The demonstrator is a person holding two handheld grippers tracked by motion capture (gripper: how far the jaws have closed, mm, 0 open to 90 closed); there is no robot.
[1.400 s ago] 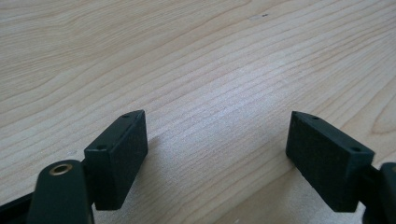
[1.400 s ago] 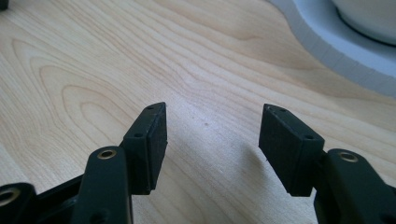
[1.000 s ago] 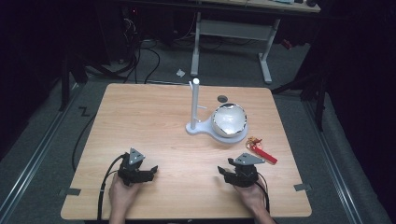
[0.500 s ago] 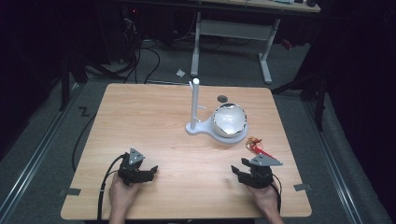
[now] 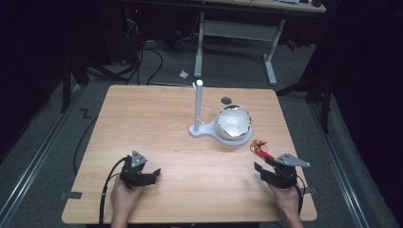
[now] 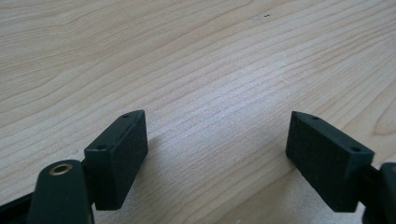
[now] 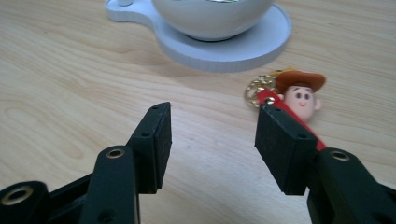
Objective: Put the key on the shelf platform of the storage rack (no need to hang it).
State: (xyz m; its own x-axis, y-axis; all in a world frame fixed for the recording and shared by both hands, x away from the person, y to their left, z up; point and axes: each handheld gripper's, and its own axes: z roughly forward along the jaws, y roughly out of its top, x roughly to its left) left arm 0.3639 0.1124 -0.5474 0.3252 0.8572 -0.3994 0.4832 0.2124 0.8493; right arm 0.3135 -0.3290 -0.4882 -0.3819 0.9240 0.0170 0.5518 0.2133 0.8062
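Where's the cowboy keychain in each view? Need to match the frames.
High view: the cowboy keychain lies lower right on the table, just ahead of the right gripper, near the white stand base.
Left gripper view: bare table wood between open jaws.
Right gripper view: keychain right of centre, partly behind the right-hand jaw.
Shared landmark: the white stand base, beyond the keychain in both.

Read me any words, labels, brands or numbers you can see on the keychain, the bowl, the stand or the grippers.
None can be read: the keychain shows just a cartoon cowboy face, and the bowl, white stand, right gripper, left gripper and table carry no visible print.
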